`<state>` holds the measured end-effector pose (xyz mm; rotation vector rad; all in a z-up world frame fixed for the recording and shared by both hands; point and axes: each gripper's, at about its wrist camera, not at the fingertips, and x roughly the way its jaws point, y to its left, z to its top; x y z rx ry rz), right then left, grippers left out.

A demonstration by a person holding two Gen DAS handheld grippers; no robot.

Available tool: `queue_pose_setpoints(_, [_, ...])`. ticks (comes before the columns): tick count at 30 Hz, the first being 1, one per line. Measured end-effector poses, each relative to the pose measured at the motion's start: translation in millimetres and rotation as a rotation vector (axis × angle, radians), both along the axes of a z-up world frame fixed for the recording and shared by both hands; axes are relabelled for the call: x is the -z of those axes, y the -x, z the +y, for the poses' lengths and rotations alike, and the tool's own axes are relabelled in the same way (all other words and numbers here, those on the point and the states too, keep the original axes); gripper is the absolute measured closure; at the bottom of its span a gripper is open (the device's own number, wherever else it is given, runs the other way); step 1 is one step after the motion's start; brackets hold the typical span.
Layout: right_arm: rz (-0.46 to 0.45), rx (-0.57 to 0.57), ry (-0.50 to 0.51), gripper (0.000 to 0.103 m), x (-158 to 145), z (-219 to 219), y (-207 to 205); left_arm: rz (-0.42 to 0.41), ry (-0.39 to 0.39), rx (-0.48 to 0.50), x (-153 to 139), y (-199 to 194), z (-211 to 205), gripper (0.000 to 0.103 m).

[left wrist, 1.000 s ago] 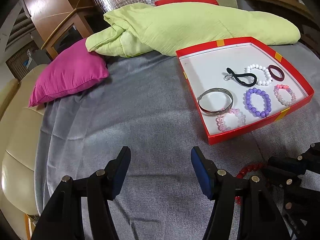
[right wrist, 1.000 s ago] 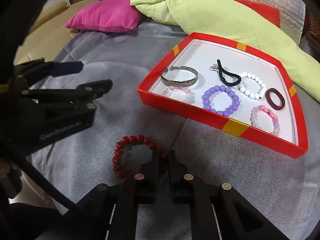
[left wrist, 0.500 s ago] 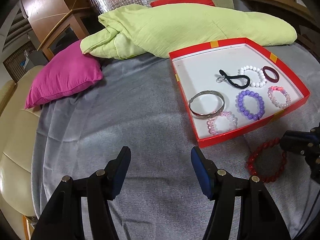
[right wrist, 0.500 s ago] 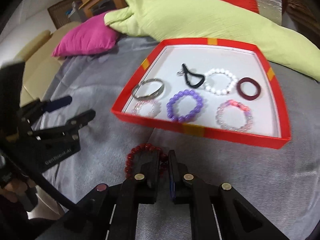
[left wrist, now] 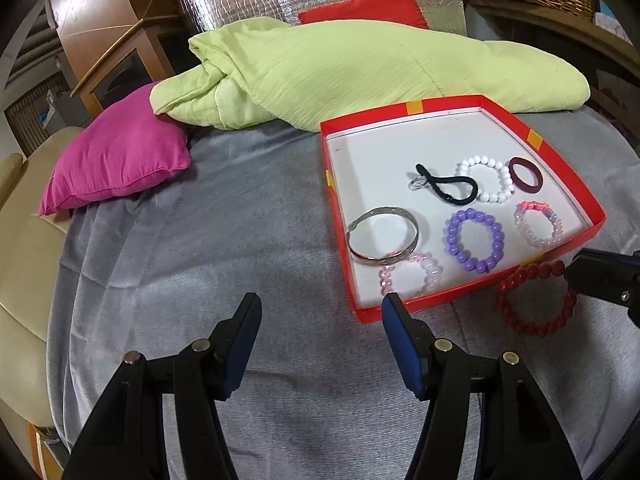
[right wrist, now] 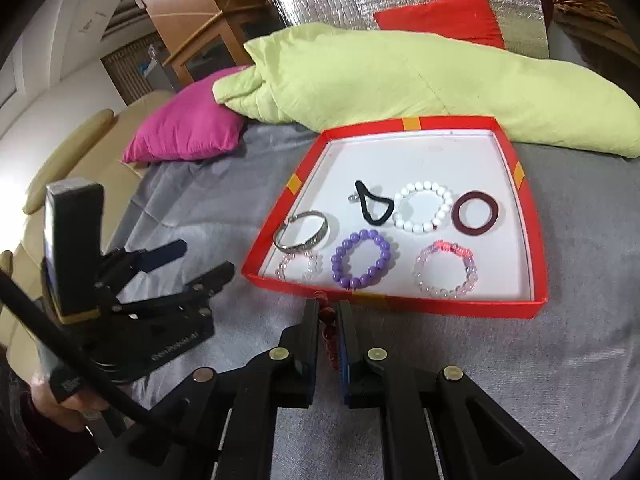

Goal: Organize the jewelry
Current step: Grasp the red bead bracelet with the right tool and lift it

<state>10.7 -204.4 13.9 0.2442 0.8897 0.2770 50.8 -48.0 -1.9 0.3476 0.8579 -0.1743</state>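
Observation:
A red tray (left wrist: 568, 184) (right wrist: 528, 216) with a white floor holds several pieces: a silver bangle (left wrist: 383, 238), a purple bead bracelet (right wrist: 361, 258), a white bead bracelet (right wrist: 423, 207), a black hair tie (left wrist: 447, 189), a dark red ring (right wrist: 475, 213) and two pink bead bracelets (right wrist: 446, 274). My right gripper (right wrist: 328, 316) is shut on a red bead bracelet (left wrist: 536, 306) (right wrist: 327, 326) and holds it just before the tray's near wall. My left gripper (left wrist: 318, 312) is open and empty over the grey cloth, left of the tray.
A grey cloth (left wrist: 200, 240) covers the surface. A green blanket (left wrist: 360, 72) lies behind the tray, a magenta cushion (left wrist: 116, 160) to the left, a red cushion (left wrist: 360, 8) at the back. A cream sofa (left wrist: 20, 240) lies at the left edge.
My right gripper has carried the red bead bracelet up off the cloth and toward the tray's near wall. My left gripper stays open and has shifted little.

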Motion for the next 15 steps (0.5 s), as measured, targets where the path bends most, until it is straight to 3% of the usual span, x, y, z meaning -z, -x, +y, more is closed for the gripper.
queue_pose_setpoints(15, [-0.089,0.071,-0.082,0.094,-28.0,-32.1,2.6,-0.006,0.049,0.018,-4.7,-3.6,-27.7,0.039])
